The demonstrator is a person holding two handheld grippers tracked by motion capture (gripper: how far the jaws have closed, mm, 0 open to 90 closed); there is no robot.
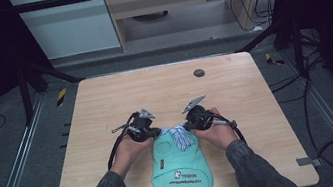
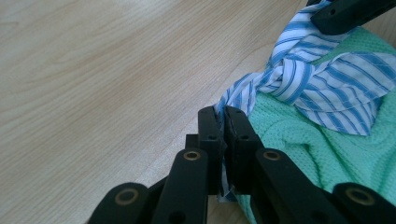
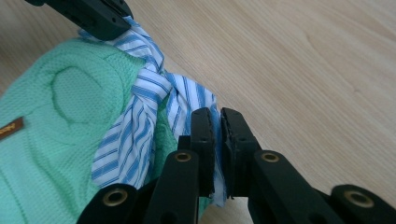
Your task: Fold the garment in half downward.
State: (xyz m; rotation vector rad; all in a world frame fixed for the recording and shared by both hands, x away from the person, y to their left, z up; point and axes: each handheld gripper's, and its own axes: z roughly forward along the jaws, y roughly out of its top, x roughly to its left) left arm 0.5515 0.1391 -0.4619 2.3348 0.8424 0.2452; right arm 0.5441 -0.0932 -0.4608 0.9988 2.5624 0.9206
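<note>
Mint-green knitted pet garment (image 1: 180, 167) lies flat at the lower middle of the high view, on the near edge of the surface (image 1: 106, 108), with white lettering near its hem and a blue-and-white striped tie (image 1: 179, 136) knotted at its collar. Both hands come in from the bottom edge, angled inward. The left tool (image 2: 220, 116) is clamped on one end of the tie; the right tool (image 3: 217, 116) pinches the other end. A small dark disc (image 1: 199, 73) sits far off, upper right.
</note>
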